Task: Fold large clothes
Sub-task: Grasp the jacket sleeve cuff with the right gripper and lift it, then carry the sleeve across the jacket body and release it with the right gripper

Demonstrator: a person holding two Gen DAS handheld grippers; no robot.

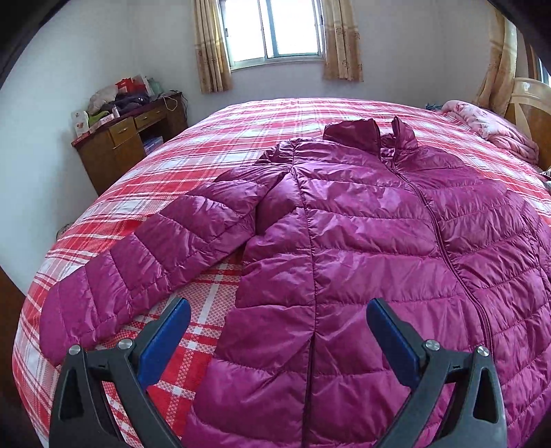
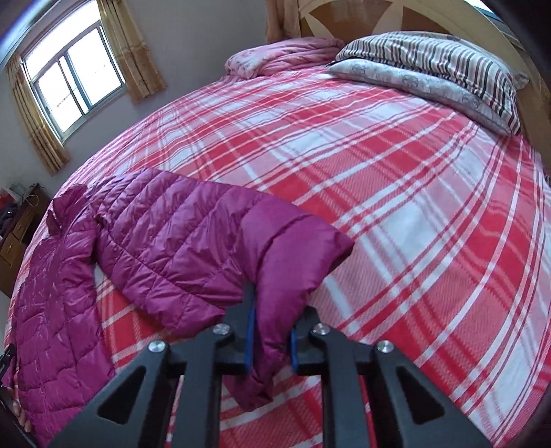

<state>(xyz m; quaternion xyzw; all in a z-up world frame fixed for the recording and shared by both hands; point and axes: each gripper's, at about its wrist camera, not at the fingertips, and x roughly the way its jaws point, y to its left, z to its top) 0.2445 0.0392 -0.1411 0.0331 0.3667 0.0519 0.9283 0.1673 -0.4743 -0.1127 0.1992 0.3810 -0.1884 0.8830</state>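
Note:
A magenta quilted puffer jacket (image 1: 372, 227) lies front up on the red plaid bed (image 1: 220, 138), zipped, collar toward the window. One sleeve (image 1: 144, 255) stretches out to the left. My left gripper (image 1: 279, 310) hovers open over the jacket's lower hem, nothing between its blue pads. In the right wrist view the other sleeve (image 2: 193, 241) runs across the bed (image 2: 396, 193) toward me, and my right gripper (image 2: 272, 317) is shut on the sleeve's cuff end, fabric bunched between the blue pads (image 2: 250, 331).
A wooden desk (image 1: 127, 144) with clutter stands left of the bed under the curtained window (image 1: 272, 31). A pink quilt (image 2: 286, 55) and striped pillows (image 2: 437, 69) lie at the headboard. Bare plaid bedding spreads right of the sleeve.

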